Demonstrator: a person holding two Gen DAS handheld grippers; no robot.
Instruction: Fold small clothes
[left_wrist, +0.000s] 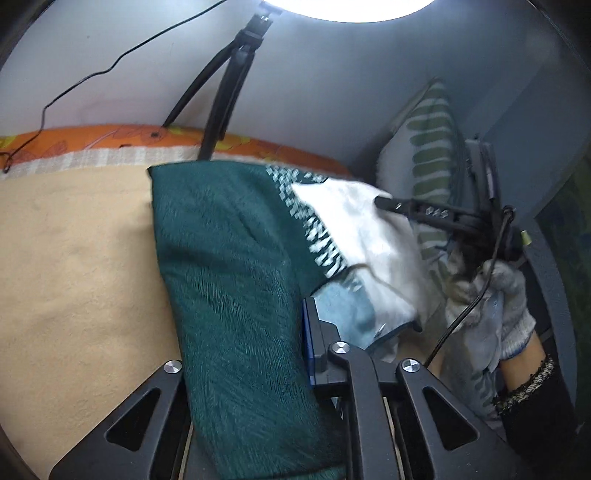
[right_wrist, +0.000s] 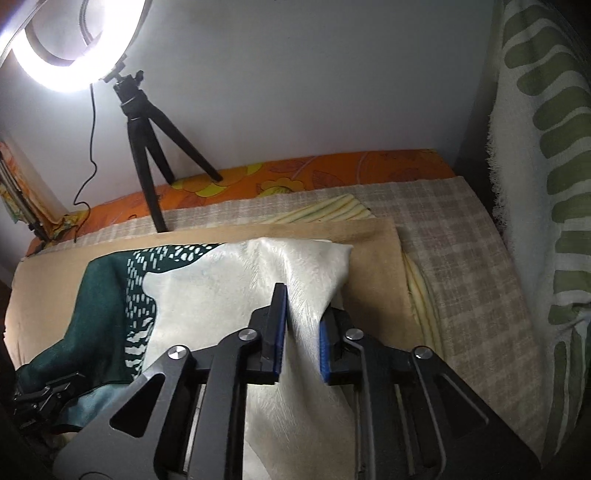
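The right gripper (right_wrist: 301, 332) has its fingers (right_wrist: 277, 332) spread, with a ridge of the green-and-white cloth (right_wrist: 229, 295) loose between them. The left gripper (left_wrist: 314, 339) looks clamped on the cloth's green end. The cloth lies on the tan mat (right_wrist: 380, 251) on the bed, its far edge near the tripod (right_wrist: 147, 155).

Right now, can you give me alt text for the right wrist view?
The right hand-held gripper stands open, jaws astride a ridge of the cream and green cloth on a tan mat. Behind, a ring light on a tripod.
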